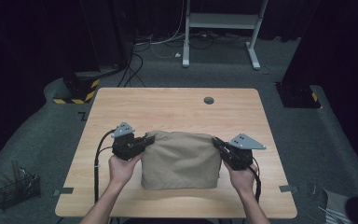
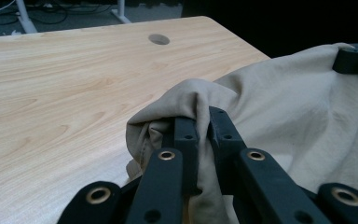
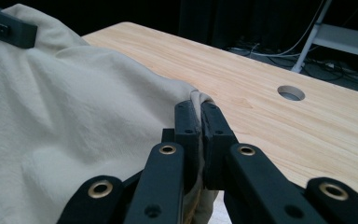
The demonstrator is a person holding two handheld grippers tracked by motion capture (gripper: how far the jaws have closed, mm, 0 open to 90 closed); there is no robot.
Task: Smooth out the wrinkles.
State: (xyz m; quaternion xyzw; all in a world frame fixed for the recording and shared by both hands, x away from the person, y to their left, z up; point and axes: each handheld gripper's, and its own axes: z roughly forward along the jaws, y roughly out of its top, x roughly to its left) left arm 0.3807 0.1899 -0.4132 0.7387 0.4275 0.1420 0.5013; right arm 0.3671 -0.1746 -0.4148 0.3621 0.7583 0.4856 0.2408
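High view, cloth: we record a beige cloth (image 1: 179,158) lying folded on the near half of the wooden table (image 1: 168,105), stretched between the two grippers.
High view, left gripper: we see the left gripper (image 1: 148,140) at the cloth's far left corner, its tips pointing inward at the fabric, with the person's left hand (image 1: 121,167) wrapped round the body behind it.
High view, right gripper: we see the right gripper (image 1: 216,141) at the far right corner, tips also pointing inward, with the right hand (image 1: 241,176) behind it.
High view, surroundings: we note a round cable hole (image 1: 209,100) in the table beyond both grippers, and a wire basket (image 1: 17,189) on the floor well to the left of the left gripper.
Left gripper view, grip: we find the jaws pressed together on a bunched fold of the cloth (image 2: 298,116), which wraps over their tips; the rest of the fabric spreads to the right of the jaws.
Left gripper view, beyond: bare table (image 2: 65,84) lies ahead and to the left of the jaws.
Right gripper view, grip: we find the jaws pinching a thin edge of the cloth (image 3: 74,116), a sliver showing at their tips; the fabric spreads to the left of the jaws.
Right gripper view, beyond: table (image 3: 261,79) and cable hole (image 3: 291,93) lie ahead and to the right.
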